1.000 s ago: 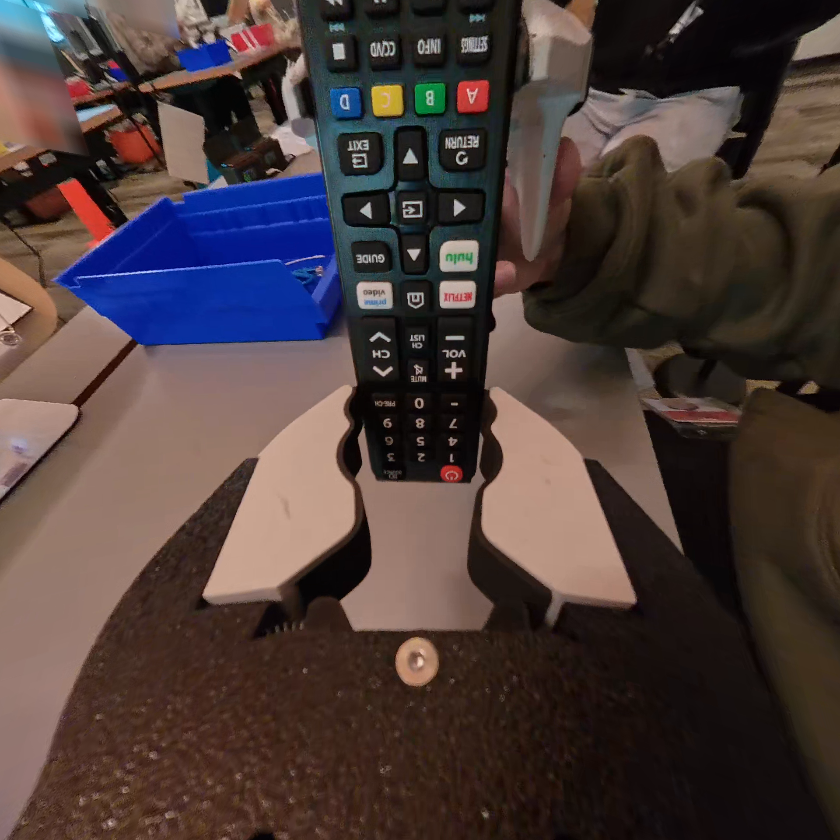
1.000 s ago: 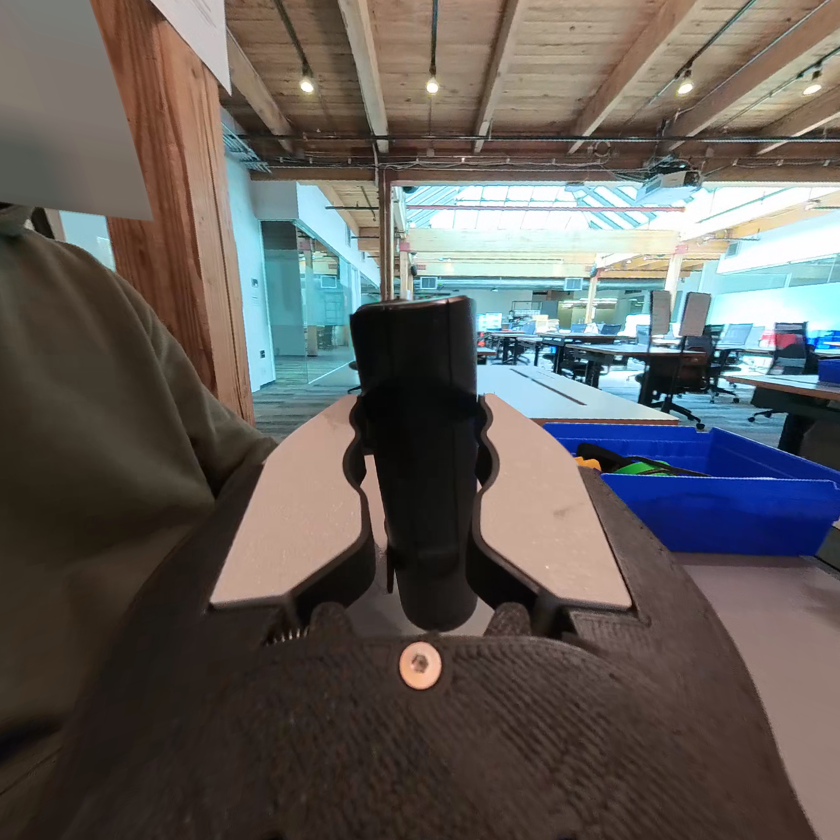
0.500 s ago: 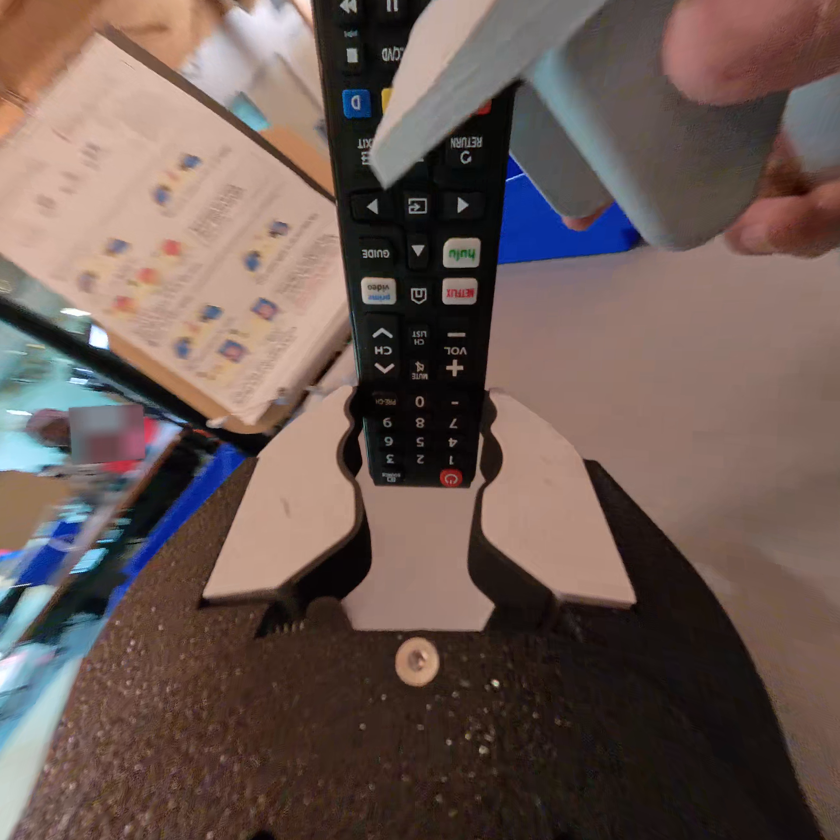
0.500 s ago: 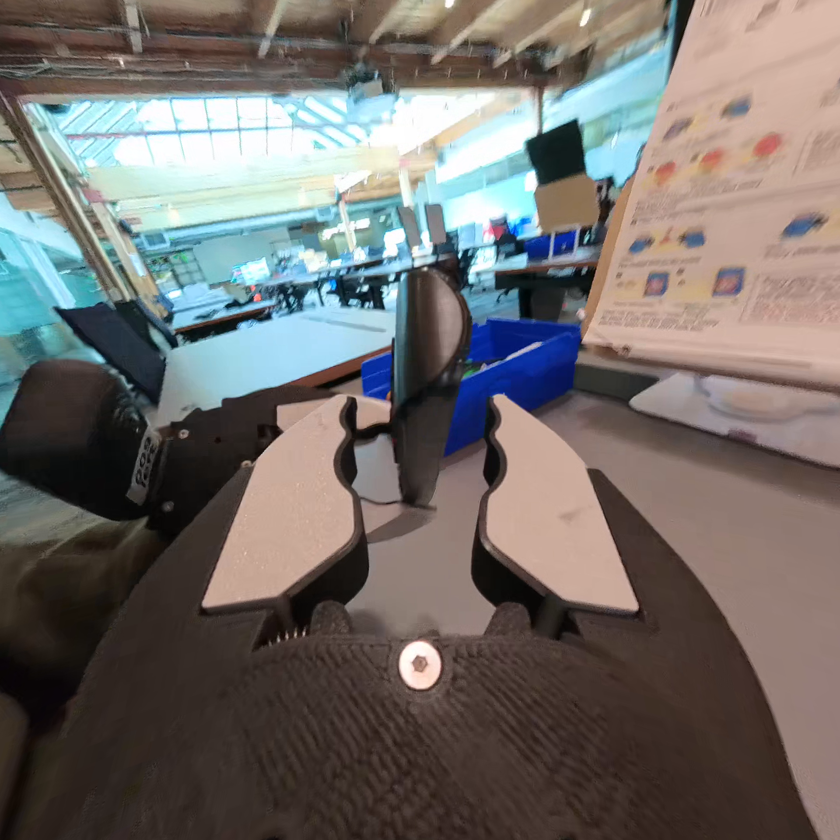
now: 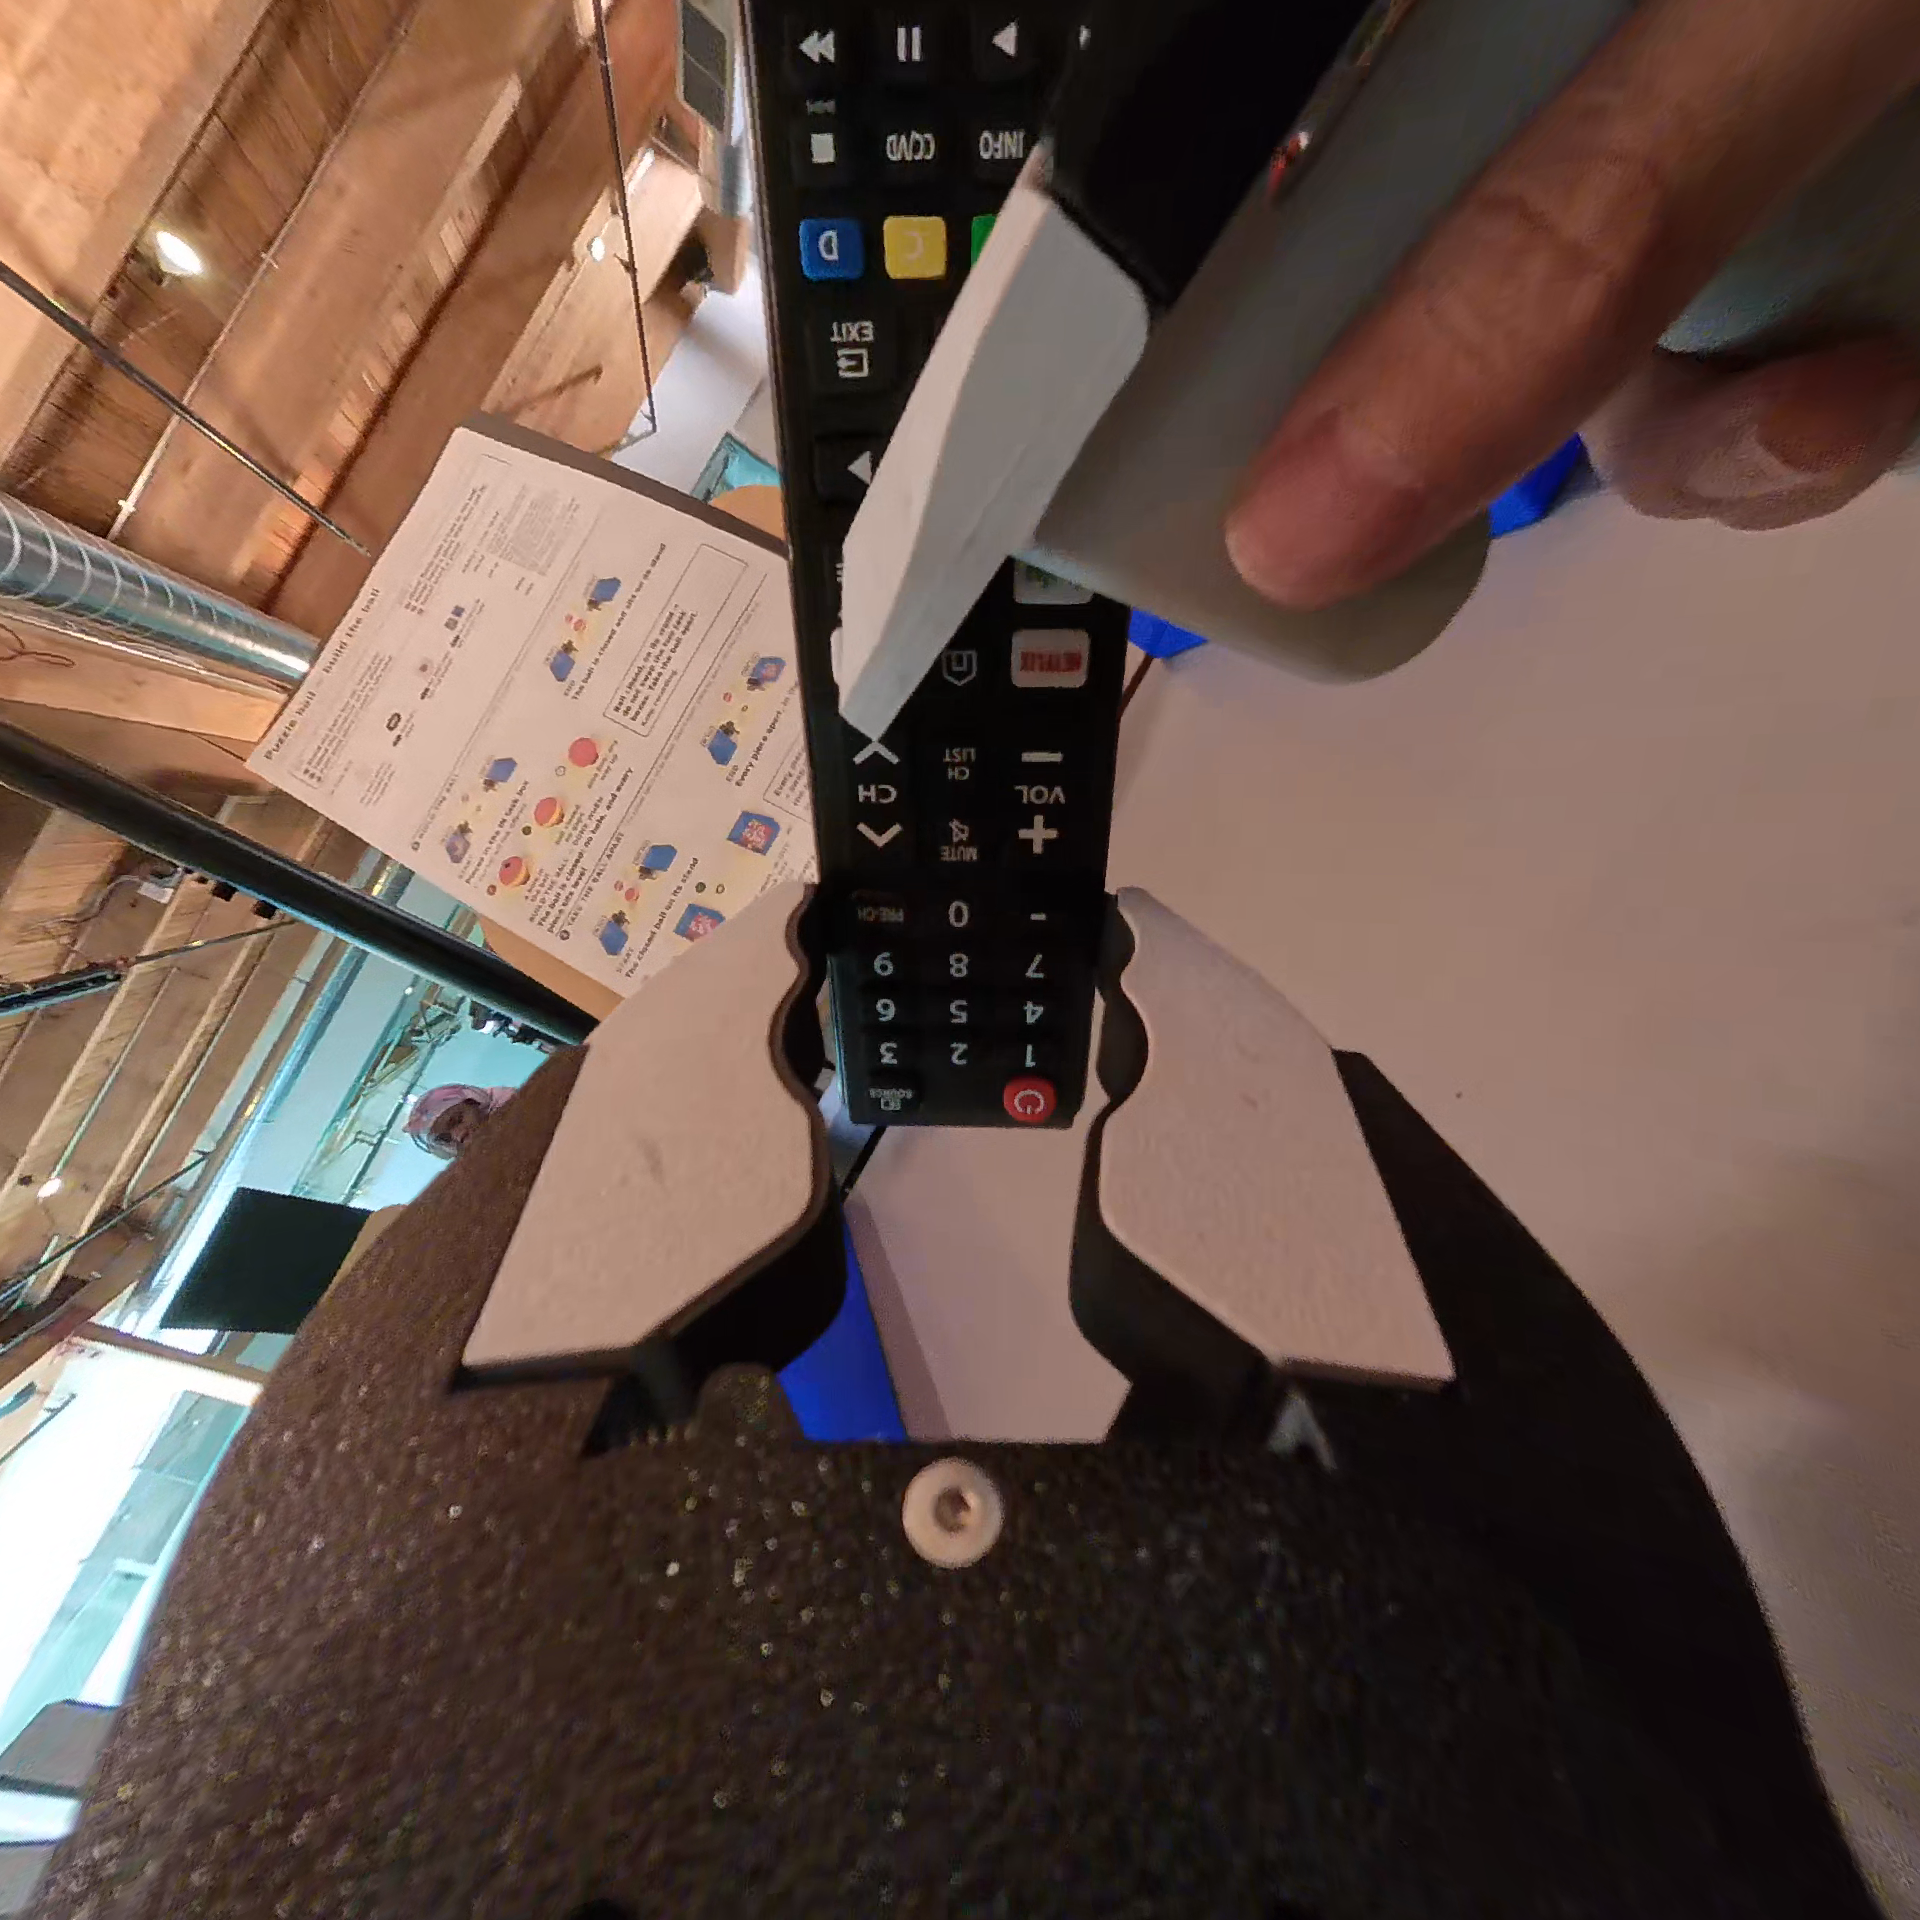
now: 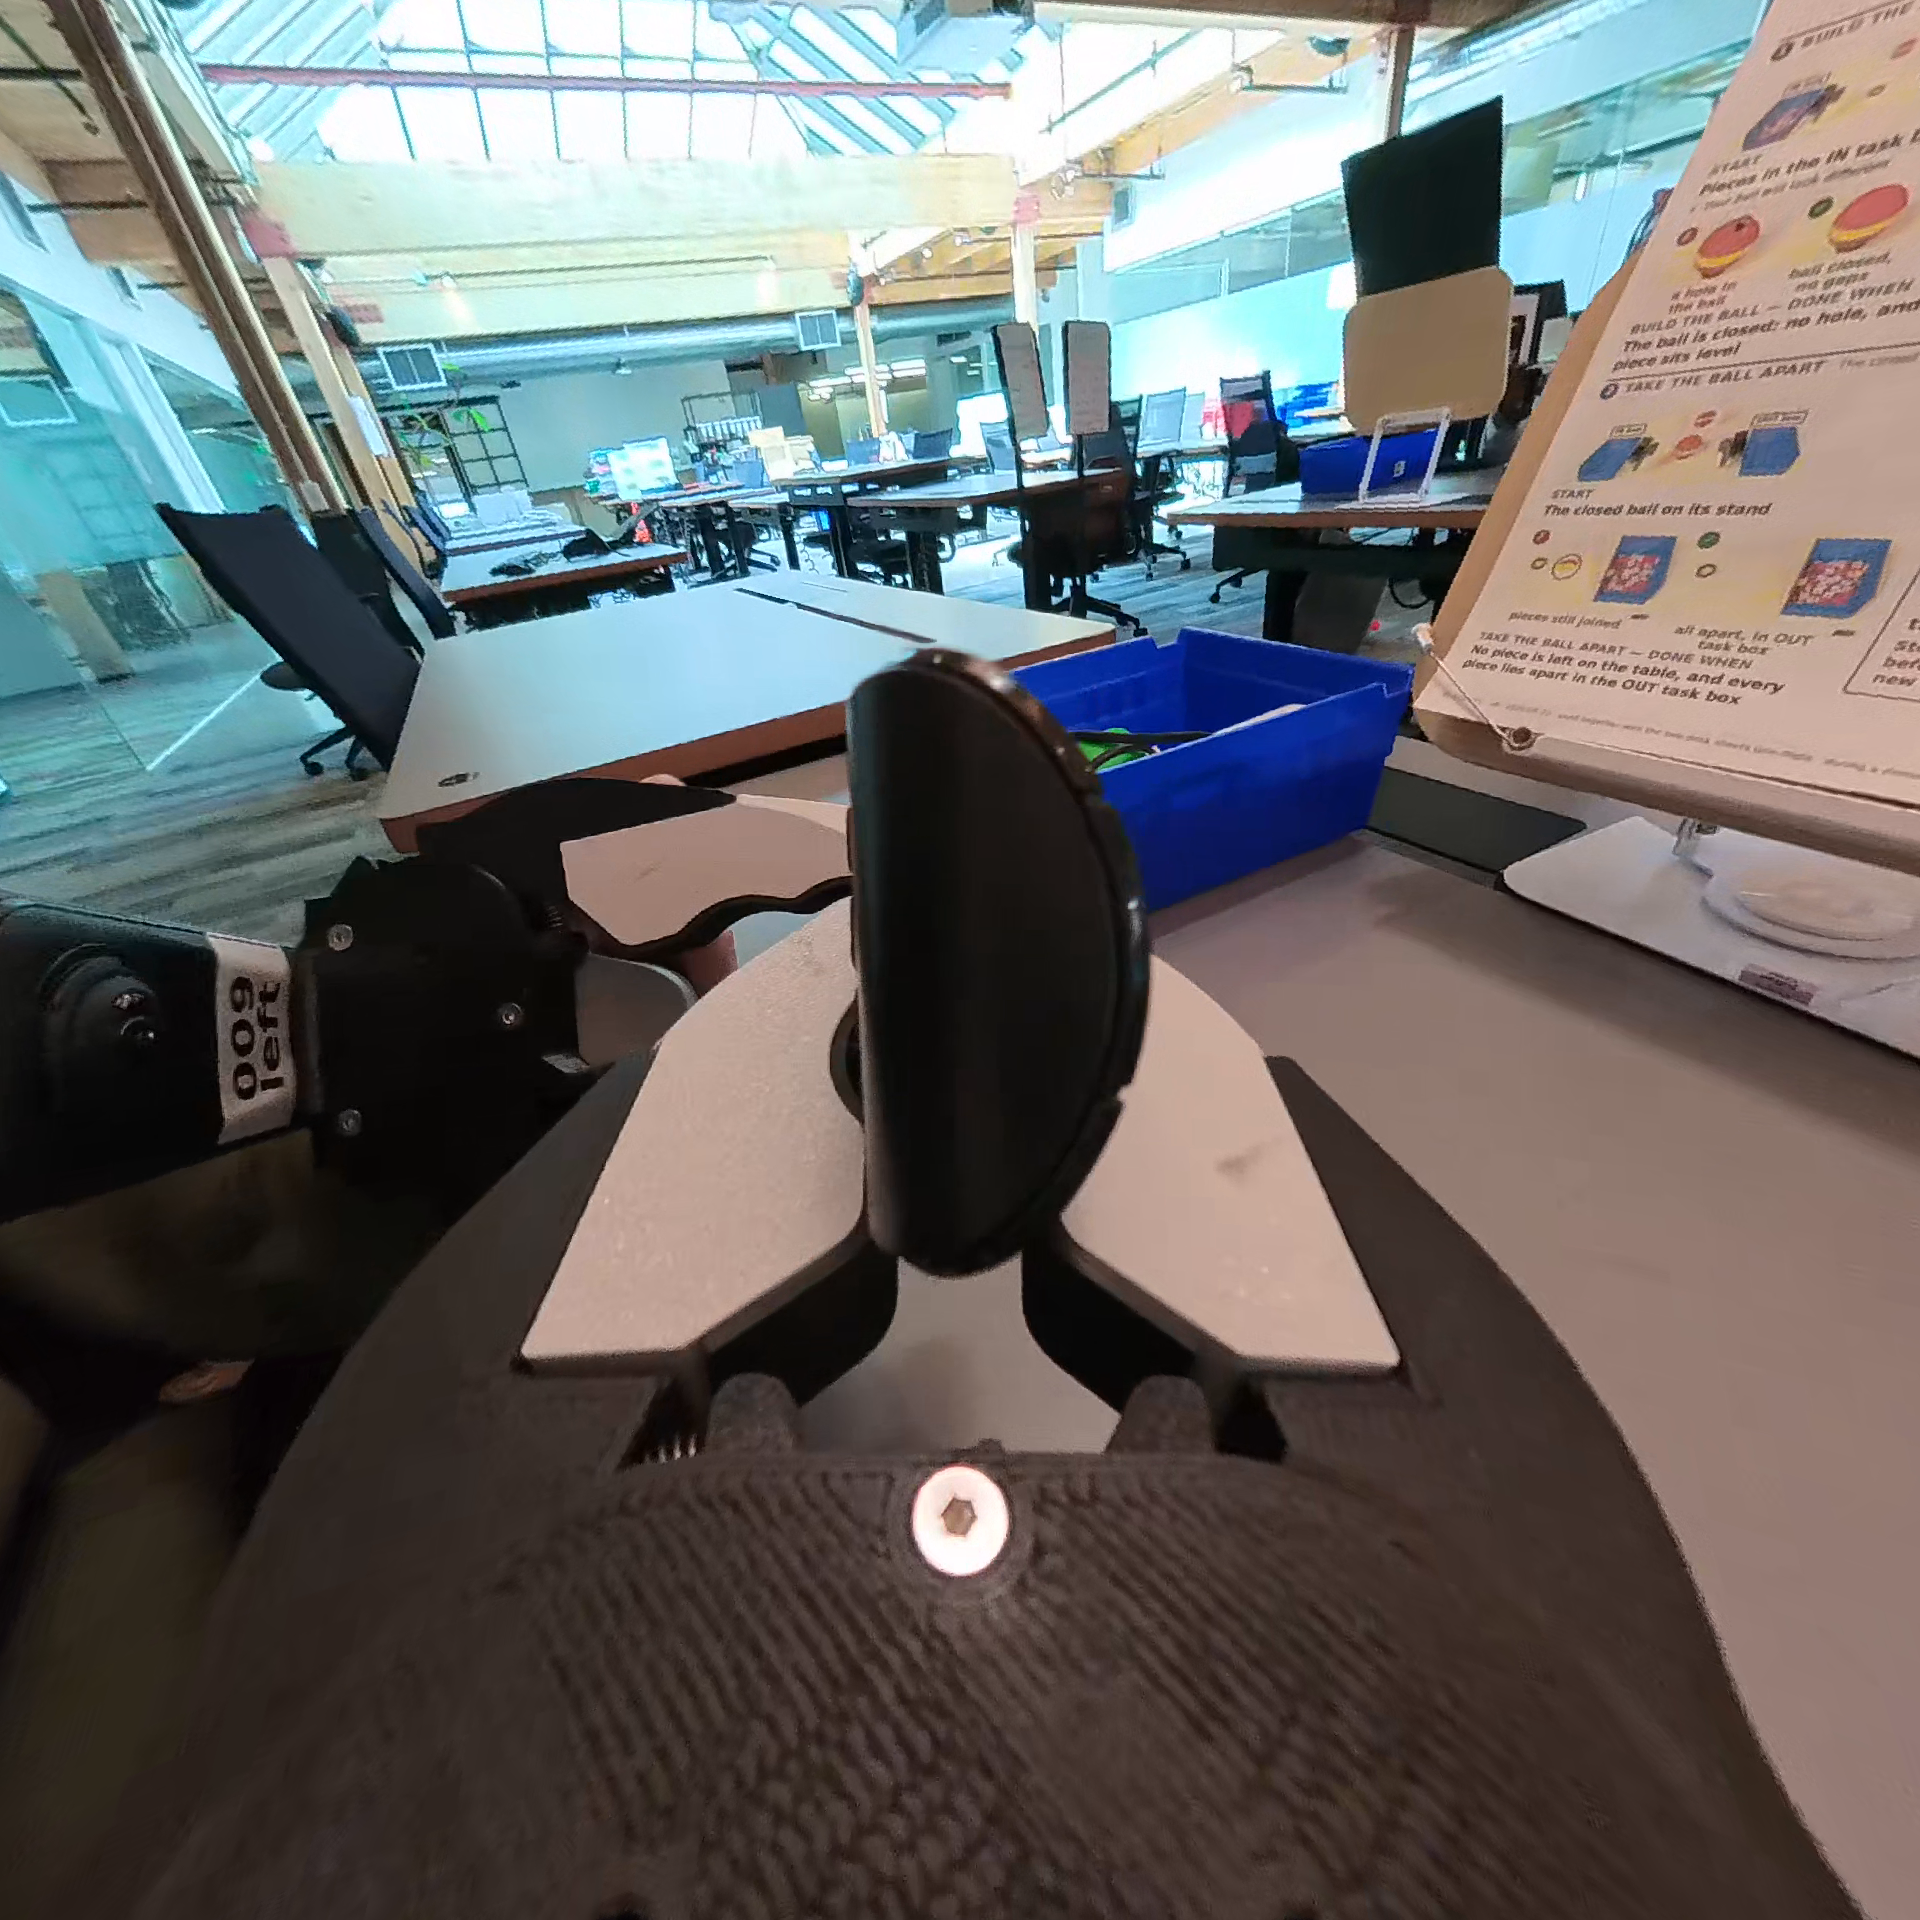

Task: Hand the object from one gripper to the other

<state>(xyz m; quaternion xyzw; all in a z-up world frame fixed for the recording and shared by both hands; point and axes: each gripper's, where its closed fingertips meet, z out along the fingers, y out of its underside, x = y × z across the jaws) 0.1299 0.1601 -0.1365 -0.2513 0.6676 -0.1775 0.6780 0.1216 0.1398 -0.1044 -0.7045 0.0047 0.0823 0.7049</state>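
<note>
Up close in the left wrist view, a long black remote control [image 5: 961, 790] runs straight away from the camera, buttons facing up. The left gripper [image 5: 961, 997] pinches its near end: both pale fingers press against the sides of the number-pad section. Farther along the remote, the right gripper [image 5: 997, 436] crosses it at an angle, one pale finger lying over the buttons. A person's hand [image 5: 1538, 343] wraps that gripper's grey handle. Behind the remote, at left, an instruction sheet [image 5: 551, 717] with small coloured drawings leans on a board.

From the right wrist view, the remote control [image 6: 987, 977] appears end-on, as a dark rounded shape standing on edge. The right gripper [image 6: 961, 1122] is clamped on it, its two pale fingers drawn in against either face. The left gripper [image 6: 665, 883] reaches in from the left, holding the remote's far part. So both tools grip the remote at once, above a grey table [image 6: 1558, 1143]. A blue bin [image 6: 1226, 738] sits on the table beyond the remote, with something green inside. The instruction sheet [image 6: 1714, 468] stands at the right edge.
</note>
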